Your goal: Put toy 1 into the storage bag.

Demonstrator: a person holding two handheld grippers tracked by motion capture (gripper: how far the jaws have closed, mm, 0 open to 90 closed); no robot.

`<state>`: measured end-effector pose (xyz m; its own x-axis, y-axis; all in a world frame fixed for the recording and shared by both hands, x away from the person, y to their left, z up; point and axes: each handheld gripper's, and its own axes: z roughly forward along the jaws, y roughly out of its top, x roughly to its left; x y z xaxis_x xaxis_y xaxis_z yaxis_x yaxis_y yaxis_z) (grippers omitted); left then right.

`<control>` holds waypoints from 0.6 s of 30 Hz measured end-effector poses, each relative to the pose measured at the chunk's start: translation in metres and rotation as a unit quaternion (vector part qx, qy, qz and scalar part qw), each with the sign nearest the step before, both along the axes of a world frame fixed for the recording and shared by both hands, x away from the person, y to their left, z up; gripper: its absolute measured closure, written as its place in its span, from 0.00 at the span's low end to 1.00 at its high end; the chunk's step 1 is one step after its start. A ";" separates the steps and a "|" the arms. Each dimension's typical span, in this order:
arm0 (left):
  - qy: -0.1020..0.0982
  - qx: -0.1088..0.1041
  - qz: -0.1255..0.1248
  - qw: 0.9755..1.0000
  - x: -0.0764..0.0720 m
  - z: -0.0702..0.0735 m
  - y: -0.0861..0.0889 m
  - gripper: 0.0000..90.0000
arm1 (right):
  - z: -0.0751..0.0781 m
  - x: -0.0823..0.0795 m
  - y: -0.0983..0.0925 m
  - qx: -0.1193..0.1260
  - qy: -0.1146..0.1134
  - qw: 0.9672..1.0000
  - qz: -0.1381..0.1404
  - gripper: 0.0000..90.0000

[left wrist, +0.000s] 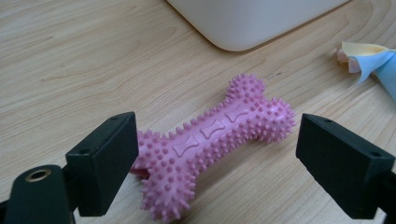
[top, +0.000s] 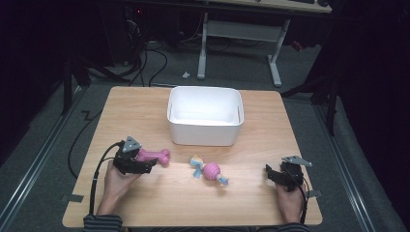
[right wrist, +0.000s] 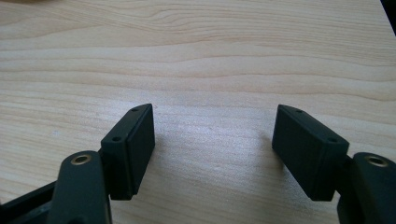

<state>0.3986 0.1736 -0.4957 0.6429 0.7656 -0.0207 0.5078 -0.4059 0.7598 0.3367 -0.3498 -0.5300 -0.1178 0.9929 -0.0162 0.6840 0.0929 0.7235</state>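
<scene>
A pink spiky bone toy lies on the wooden table. My left gripper stands open around it, one jaw on each side and neither touching. A pink ball toy with blue and yellow cloth ends lies at the table's middle front; its cloth end reaches into the left gripper view. My right gripper rests open at the front right over bare wood.
A white rectangular bin stands at the middle back of the table, with nothing seen inside. A desk frame and cables occupy the dark floor beyond the table's far edge.
</scene>
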 end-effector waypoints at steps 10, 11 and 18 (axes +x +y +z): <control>0.004 0.015 -0.025 1.000 0.012 -0.004 -0.010 0.17 | 0.000 0.000 0.000 0.000 0.000 1.000 0.001 0.34; 0.005 0.018 -0.028 0.999 0.013 -0.005 -0.011 0.17 | 0.000 0.000 0.000 0.000 0.000 1.000 0.001 0.34; 0.012 0.026 -0.038 0.999 0.020 -0.010 -0.014 0.19 | 0.000 0.000 0.000 0.000 0.000 1.000 0.002 0.34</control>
